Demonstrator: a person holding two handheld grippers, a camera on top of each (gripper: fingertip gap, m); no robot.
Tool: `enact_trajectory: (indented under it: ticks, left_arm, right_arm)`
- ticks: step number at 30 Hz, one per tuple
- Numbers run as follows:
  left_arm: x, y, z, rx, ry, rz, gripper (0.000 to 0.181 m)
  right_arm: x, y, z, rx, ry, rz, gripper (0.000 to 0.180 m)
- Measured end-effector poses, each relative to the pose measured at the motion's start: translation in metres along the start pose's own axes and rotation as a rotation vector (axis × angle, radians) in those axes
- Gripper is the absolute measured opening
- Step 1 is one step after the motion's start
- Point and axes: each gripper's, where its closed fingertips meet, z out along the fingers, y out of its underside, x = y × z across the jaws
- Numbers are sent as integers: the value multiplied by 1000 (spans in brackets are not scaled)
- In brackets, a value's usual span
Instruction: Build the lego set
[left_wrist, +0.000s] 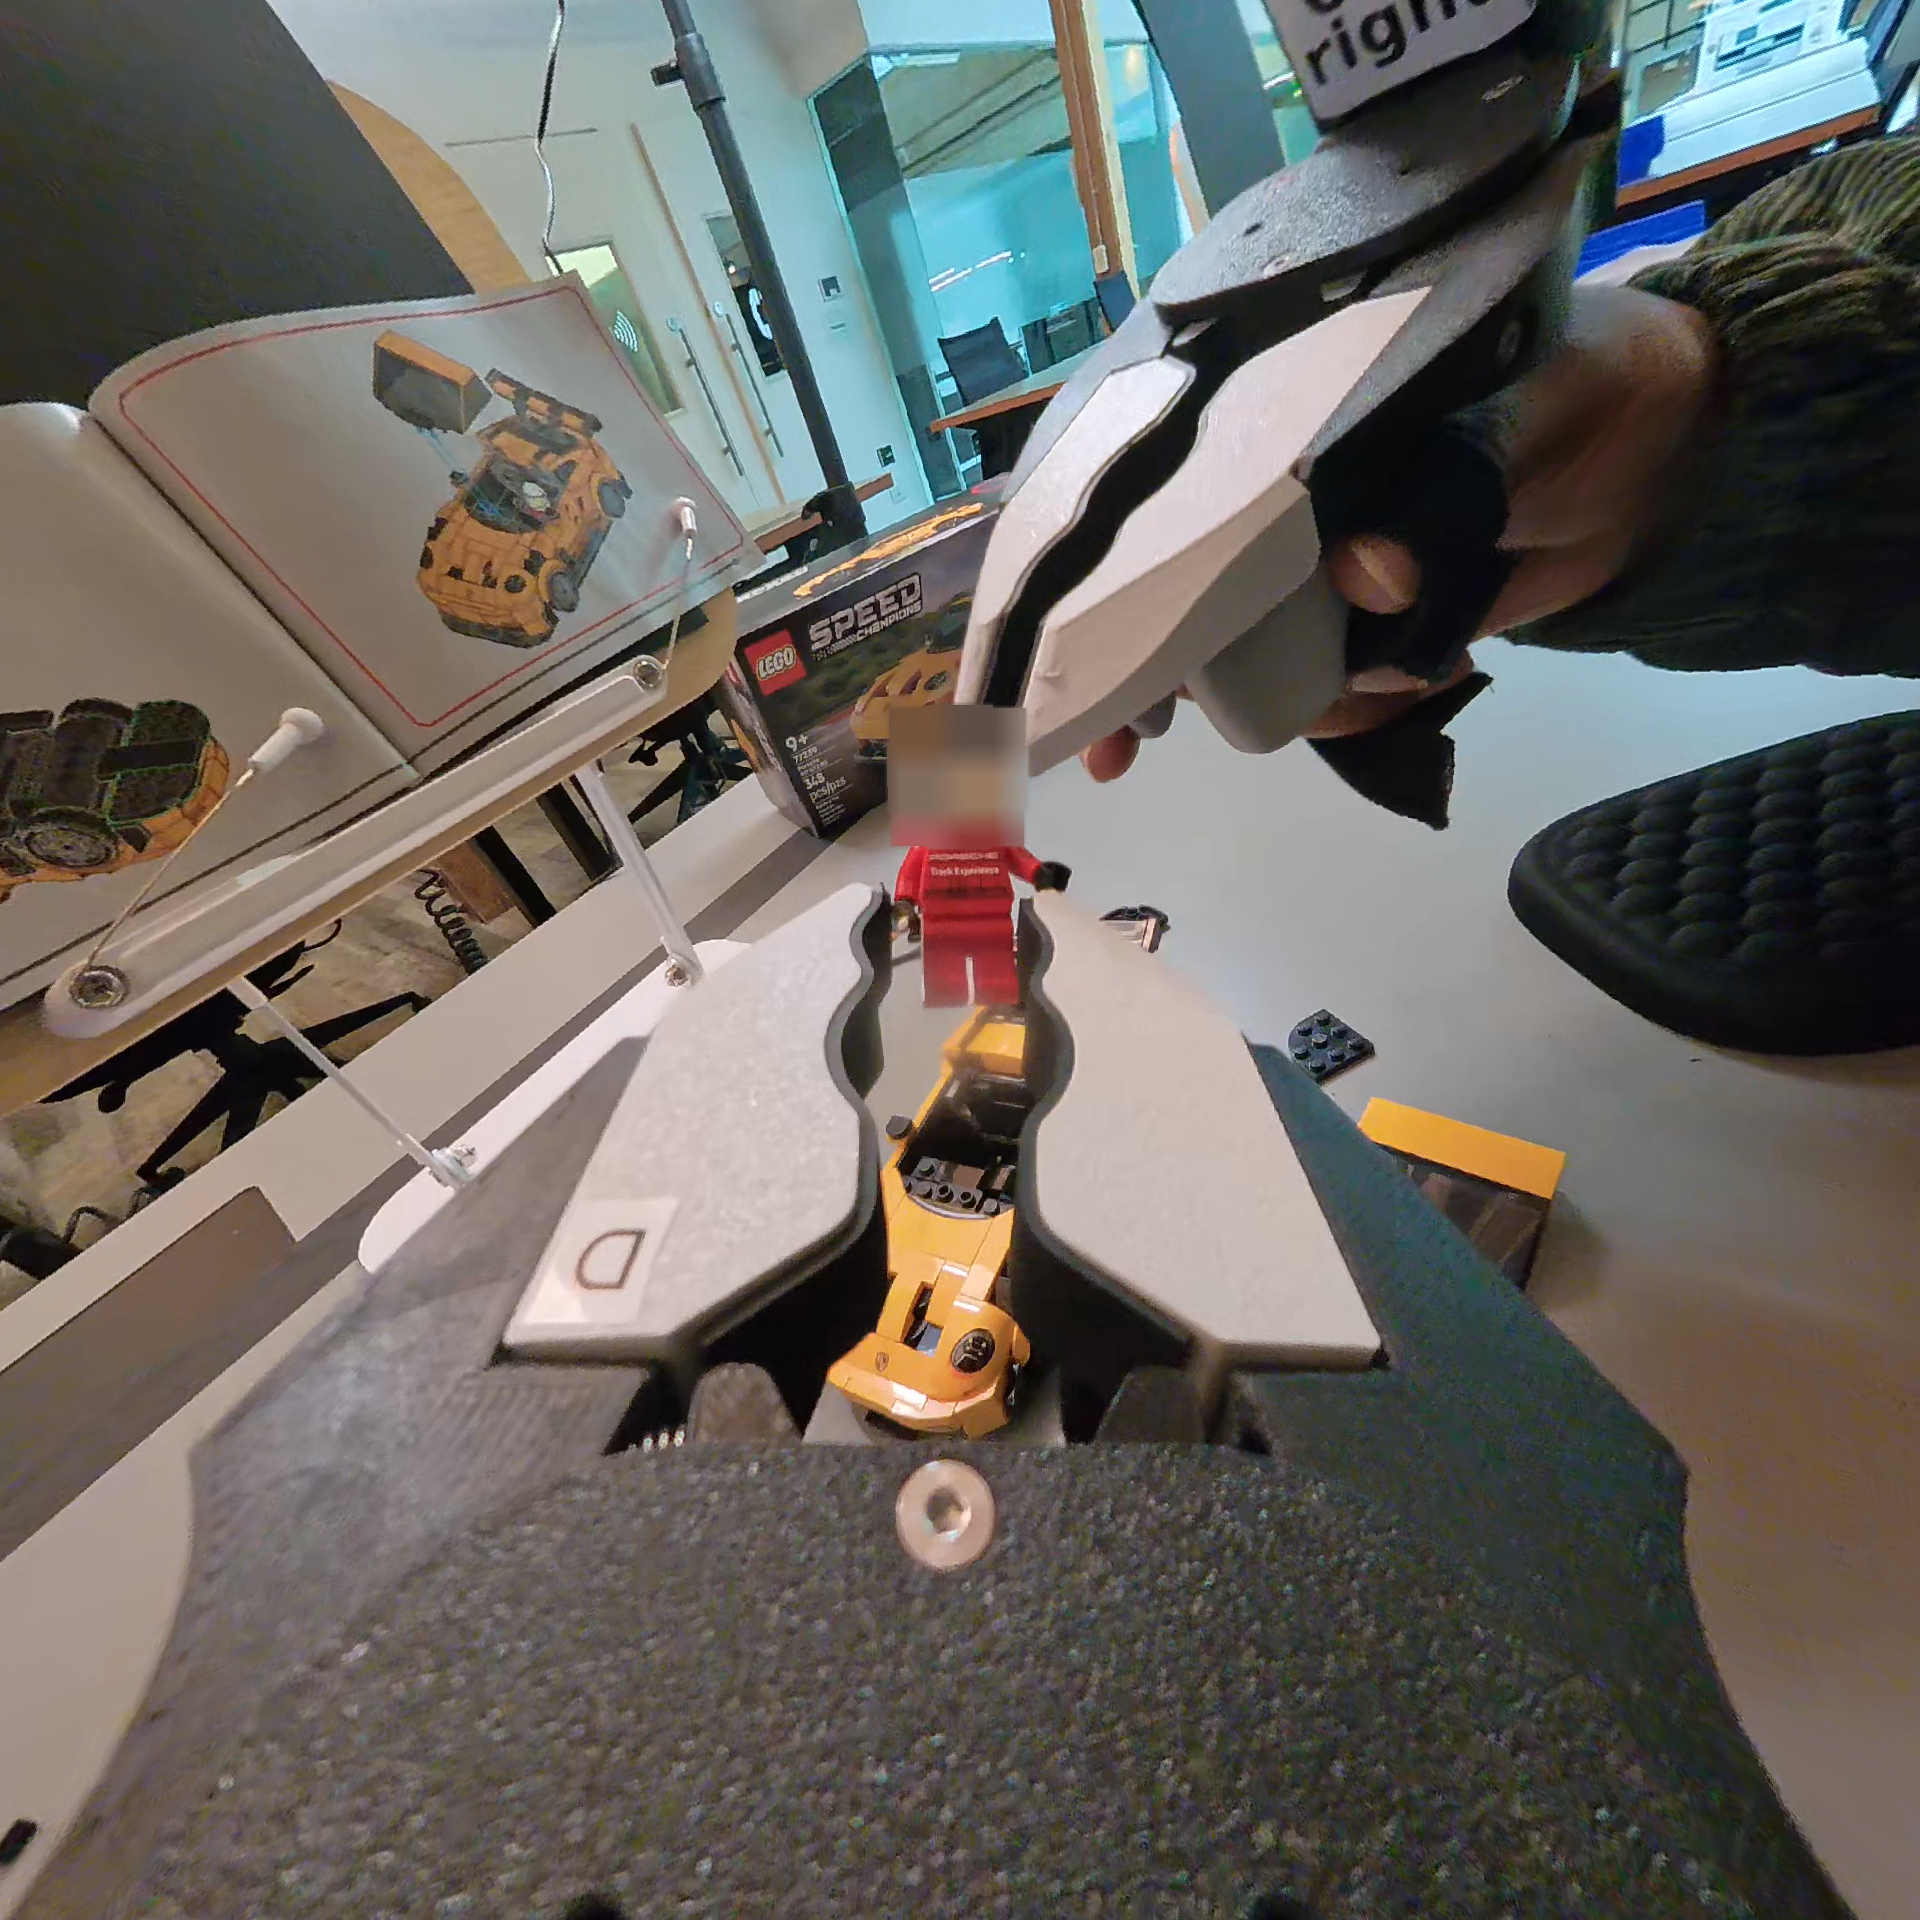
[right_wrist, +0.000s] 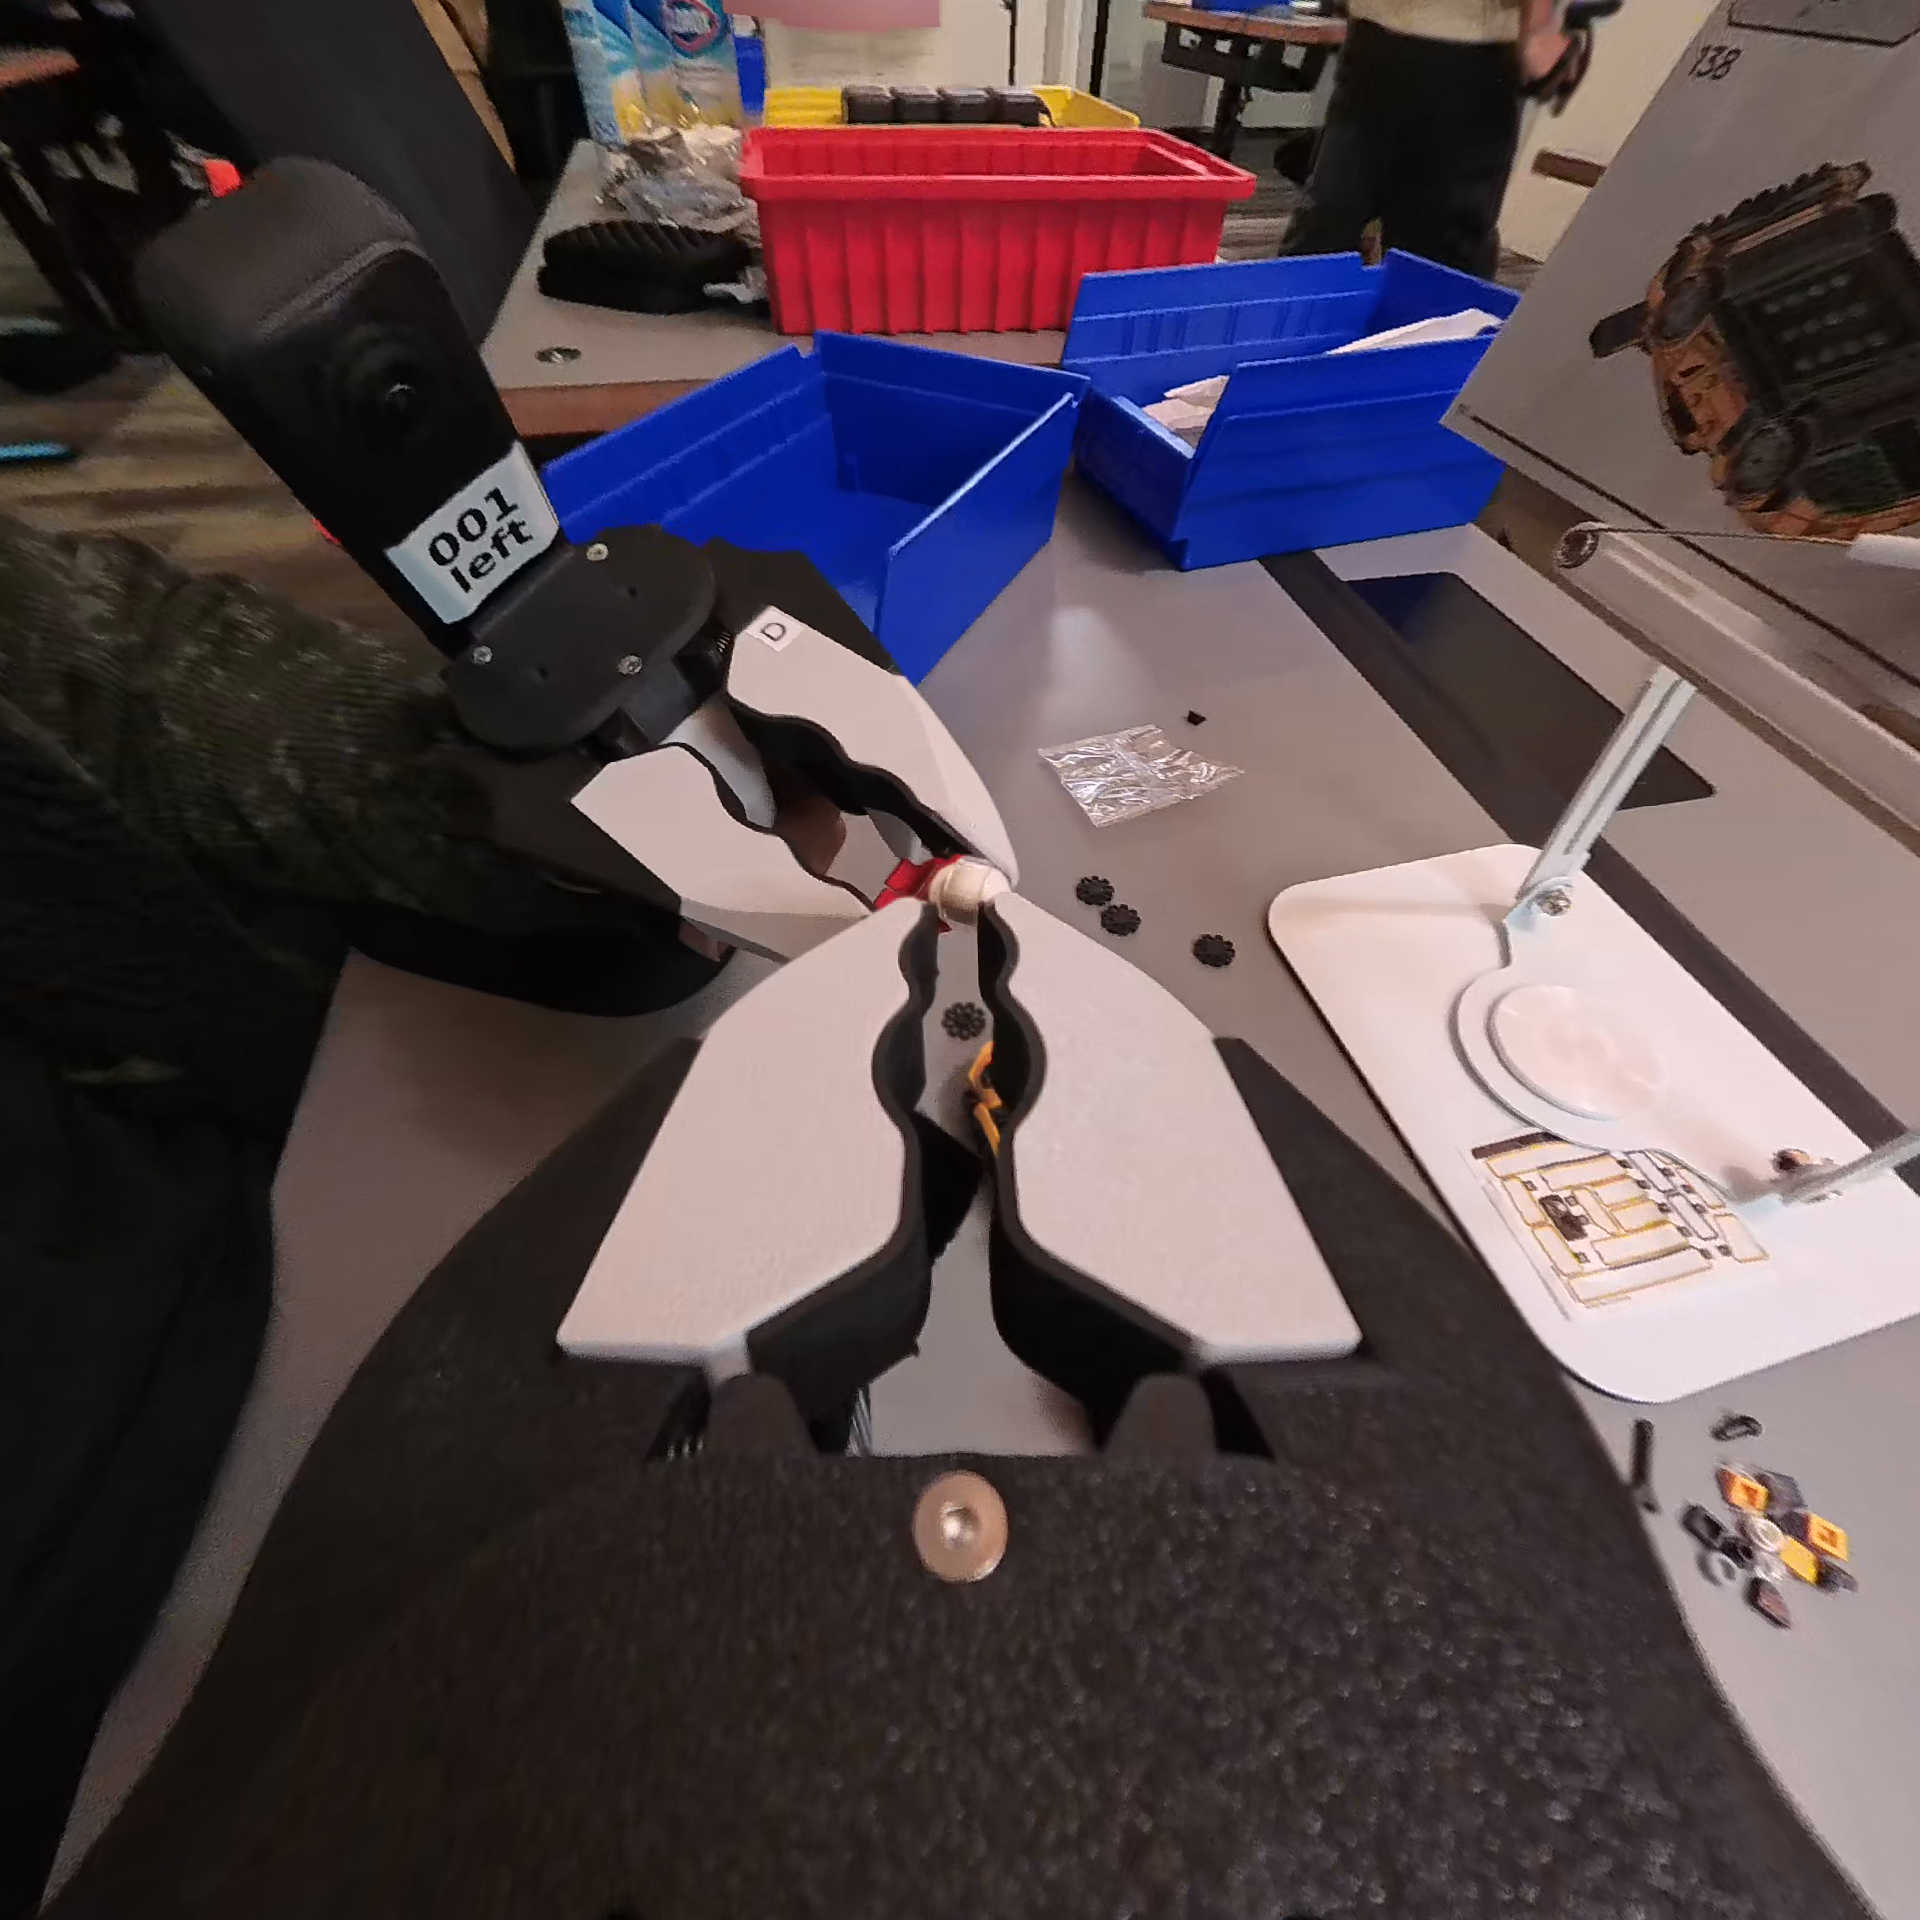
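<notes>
Two grippers meet on one minifigure: the left gripper pinches its red torso, the right gripper nips its white helmet. Light, slick, loosely jointed; grip the torso. Below waits the yellow car, mid-table.

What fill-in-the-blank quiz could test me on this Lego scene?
The left gripper holds a minifigure in a ___ suit.
The right gripper pinches its ___ helmet.
Below them lies a yellow Lego ___.
The bin behind the blue bins is ___.
Missing: red, white, car, red.
</notes>
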Motion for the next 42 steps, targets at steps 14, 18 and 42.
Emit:
enact_trajectory:
  ticks: [14, 18, 42]
  left_arm:
    - [7, -1, 0, 3, 56, -23, 22]
    - [18, -2, 0, 11, 121, -23, 22]
    - [30, -1, 1, 7, 203, -52, 22]
  right_arm:
    - [-3, 7, -9, -83, -79, -295, 19]
    - [-6, 10, -10, -130, -172, -358, 20]
    - [-18, 13, -14, -162, -260, -346, 12]
